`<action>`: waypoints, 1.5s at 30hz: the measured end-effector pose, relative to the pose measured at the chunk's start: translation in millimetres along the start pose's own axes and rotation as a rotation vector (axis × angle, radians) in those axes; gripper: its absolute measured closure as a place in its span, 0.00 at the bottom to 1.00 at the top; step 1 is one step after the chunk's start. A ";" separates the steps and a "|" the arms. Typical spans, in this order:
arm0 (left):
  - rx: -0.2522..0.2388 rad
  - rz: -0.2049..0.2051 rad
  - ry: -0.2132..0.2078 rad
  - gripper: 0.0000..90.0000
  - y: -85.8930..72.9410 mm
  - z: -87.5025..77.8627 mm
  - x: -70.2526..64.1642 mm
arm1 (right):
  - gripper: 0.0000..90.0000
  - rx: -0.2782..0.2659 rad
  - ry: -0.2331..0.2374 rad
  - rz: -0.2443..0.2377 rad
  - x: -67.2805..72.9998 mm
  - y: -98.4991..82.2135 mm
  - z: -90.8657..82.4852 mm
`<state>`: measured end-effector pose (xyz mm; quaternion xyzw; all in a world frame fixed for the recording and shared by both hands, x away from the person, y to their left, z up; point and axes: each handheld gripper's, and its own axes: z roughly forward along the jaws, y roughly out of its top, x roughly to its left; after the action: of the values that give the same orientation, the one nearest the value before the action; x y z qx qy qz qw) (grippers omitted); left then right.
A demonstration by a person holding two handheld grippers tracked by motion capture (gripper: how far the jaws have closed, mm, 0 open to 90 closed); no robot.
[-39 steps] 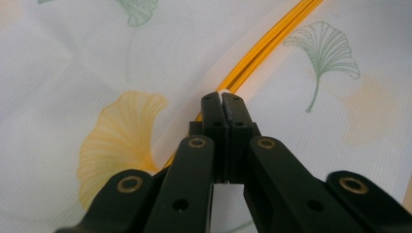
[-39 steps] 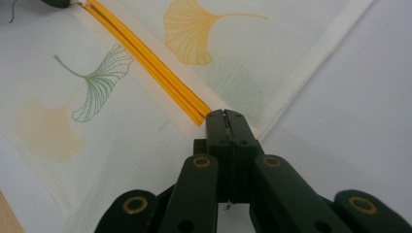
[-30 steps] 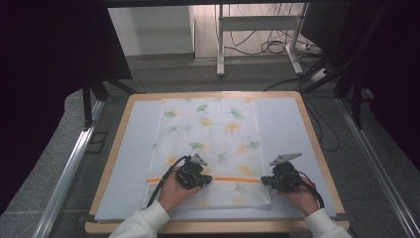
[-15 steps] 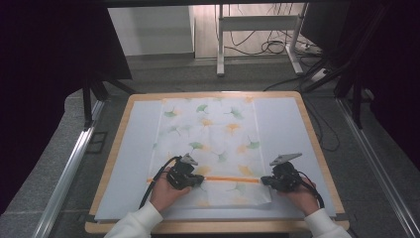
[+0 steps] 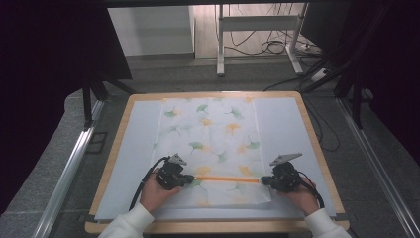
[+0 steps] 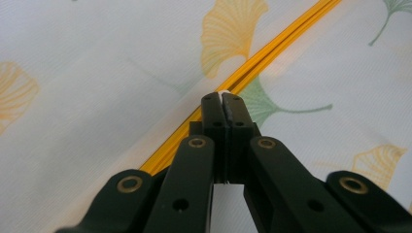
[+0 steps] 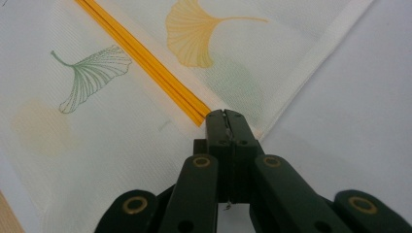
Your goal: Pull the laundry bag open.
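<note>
The orange zipper runs crosswise near the front end of the leaf-printed bag, its long axis stretching from one gripper to the other. The left gripper, jaws pinched together, sits on the zipper line, apparently clamping a small white slider. The right gripper, jaws together too, pins the bag at the zipper's other end.
</note>
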<state>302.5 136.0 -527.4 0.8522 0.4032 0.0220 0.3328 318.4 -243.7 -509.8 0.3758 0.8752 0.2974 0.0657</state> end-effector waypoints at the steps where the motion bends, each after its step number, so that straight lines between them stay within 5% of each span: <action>1: 0.000 0.000 0.000 1.00 0.0 0.0 0.0 | 1.00 0.000 0.000 0.000 0.0 0.0 0.0; 21: -0.009 -0.050 0.045 1.00 -21.9 -21.4 22.2 | 1.00 -0.001 0.000 0.001 -0.3 -0.2 0.1; 24: -0.012 -0.058 0.076 1.00 -25.1 -25.8 28.2 | 1.00 -0.002 0.001 0.000 -0.5 -0.3 0.1; 45: -0.019 -0.134 0.084 1.00 -45.7 -45.1 48.7 | 1.00 -0.002 0.003 0.001 -0.8 -0.3 0.1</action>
<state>290.8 215.7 -530.3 0.8182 0.4728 0.0391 0.3247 318.8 -244.3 -510.1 0.3755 0.8750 0.2987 0.0644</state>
